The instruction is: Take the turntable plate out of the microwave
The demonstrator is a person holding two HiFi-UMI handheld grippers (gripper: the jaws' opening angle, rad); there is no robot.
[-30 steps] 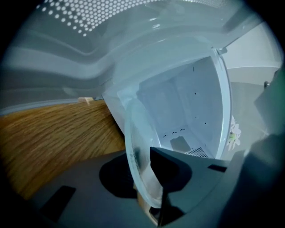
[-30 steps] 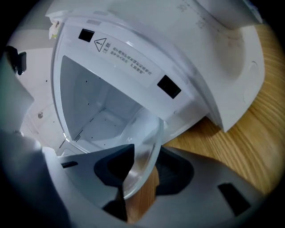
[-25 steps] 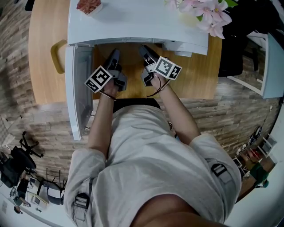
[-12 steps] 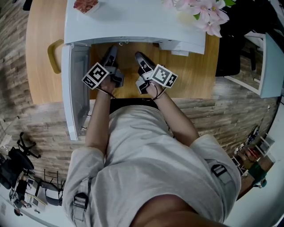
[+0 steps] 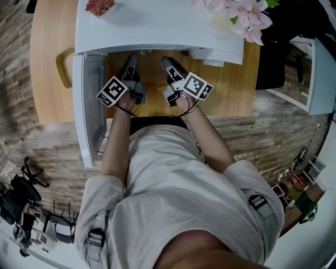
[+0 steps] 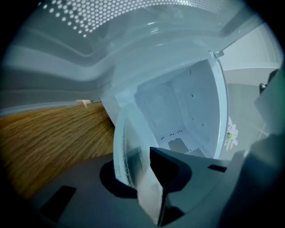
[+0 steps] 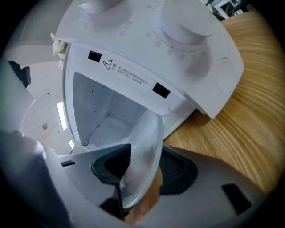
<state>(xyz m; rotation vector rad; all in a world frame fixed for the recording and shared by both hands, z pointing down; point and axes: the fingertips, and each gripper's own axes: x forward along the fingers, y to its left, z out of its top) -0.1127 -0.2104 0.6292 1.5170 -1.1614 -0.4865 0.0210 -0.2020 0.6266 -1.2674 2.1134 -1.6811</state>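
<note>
The clear glass turntable plate (image 6: 127,147) stands on edge between my two grippers, just outside the open white microwave (image 5: 157,26). My left gripper (image 6: 147,178) has the plate's rim between its jaws, which are closing, and the pads press on the glass. My right gripper (image 7: 142,173) has the opposite rim (image 7: 144,147) between its jaws, which are opening. The glass leans on one pad and a gap shows by the other. In the head view both grippers, left (image 5: 131,60) and right (image 5: 166,63), point into the opening. The plate does not show there.
The microwave door (image 5: 89,105) hangs open at the left. The empty cavity (image 7: 102,111) lies straight ahead. The microwave stands on a wooden table (image 5: 231,89). Pink flowers (image 5: 244,16) and a small dish (image 5: 101,6) sit on the microwave's top.
Both hands stay at nearly the same place before the opening. Only the head view has shifted a little.
</note>
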